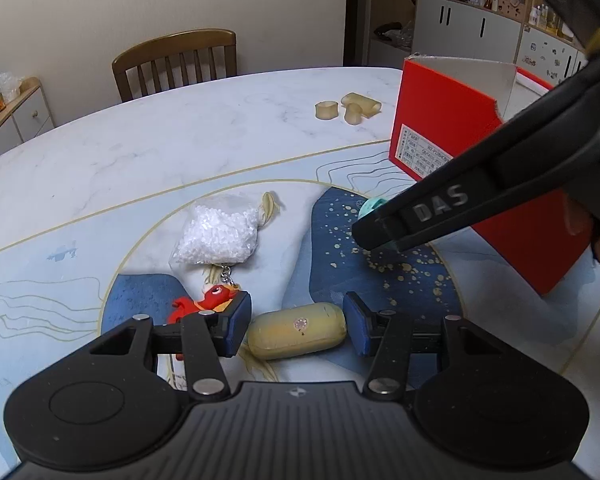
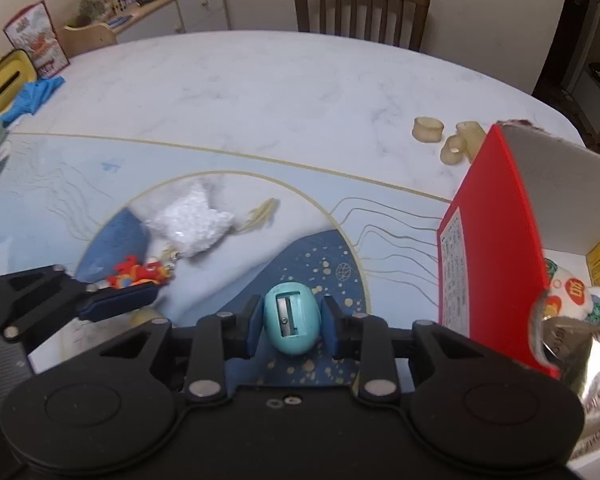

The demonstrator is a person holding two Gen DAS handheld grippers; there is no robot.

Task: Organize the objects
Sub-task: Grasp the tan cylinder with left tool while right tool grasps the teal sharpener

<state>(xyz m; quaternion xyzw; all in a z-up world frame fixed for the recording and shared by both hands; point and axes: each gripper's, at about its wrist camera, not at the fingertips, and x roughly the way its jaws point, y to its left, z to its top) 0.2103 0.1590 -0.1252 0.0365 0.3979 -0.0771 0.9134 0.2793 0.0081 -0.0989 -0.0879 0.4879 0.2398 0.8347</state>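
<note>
Jaws: left gripper open, its pads either side of the yellow case; right gripper open around the sharpener, pads close, contact unclear.
Red box: right of both, nearer the right gripper.
Yellow case: on the table, long axis spanning pad to pad.
Sharpener: blade slot facing up.

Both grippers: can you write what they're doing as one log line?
left gripper: open around yellow case | right gripper: jaws beside teal sharpener, contact unclear | red box: open
</note>
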